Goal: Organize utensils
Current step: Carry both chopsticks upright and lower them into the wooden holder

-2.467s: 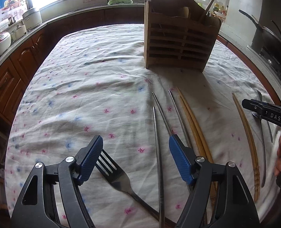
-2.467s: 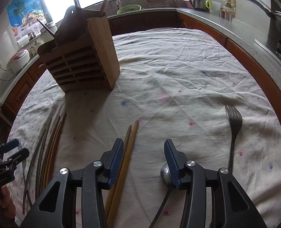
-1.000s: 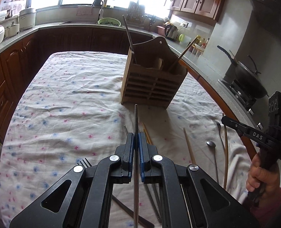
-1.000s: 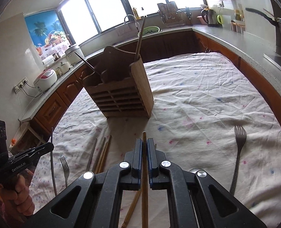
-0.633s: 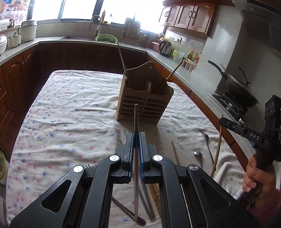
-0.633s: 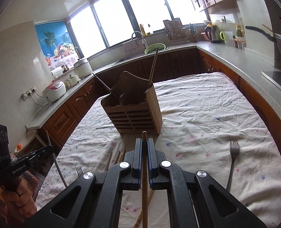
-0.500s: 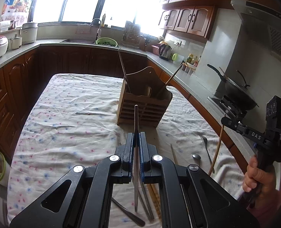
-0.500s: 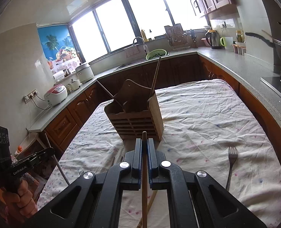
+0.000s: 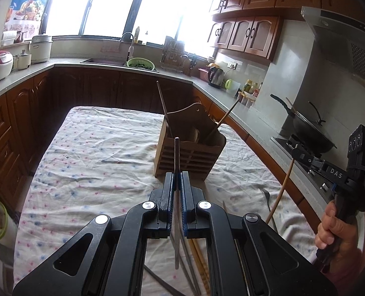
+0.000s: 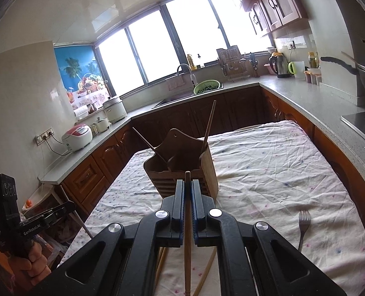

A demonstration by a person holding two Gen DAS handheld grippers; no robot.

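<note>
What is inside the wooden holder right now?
The holder has a metal chopstick and a wooden chopstick sticking out, plus a pale rounded piece. Its walls hide everything lower down.

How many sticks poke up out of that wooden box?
2: a dark stick leaning out at the left, a pale wooden stick at the right. Shorter ones may hide inside the box.

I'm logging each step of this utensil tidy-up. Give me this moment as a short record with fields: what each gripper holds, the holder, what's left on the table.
left gripper: jaws shut on metal chopstick
right gripper: jaws shut on wooden chopstick
wooden holder: upright on tablecloth, two sticks leaning inside
still on table: fork, more chopsticks under the left gripper
</note>
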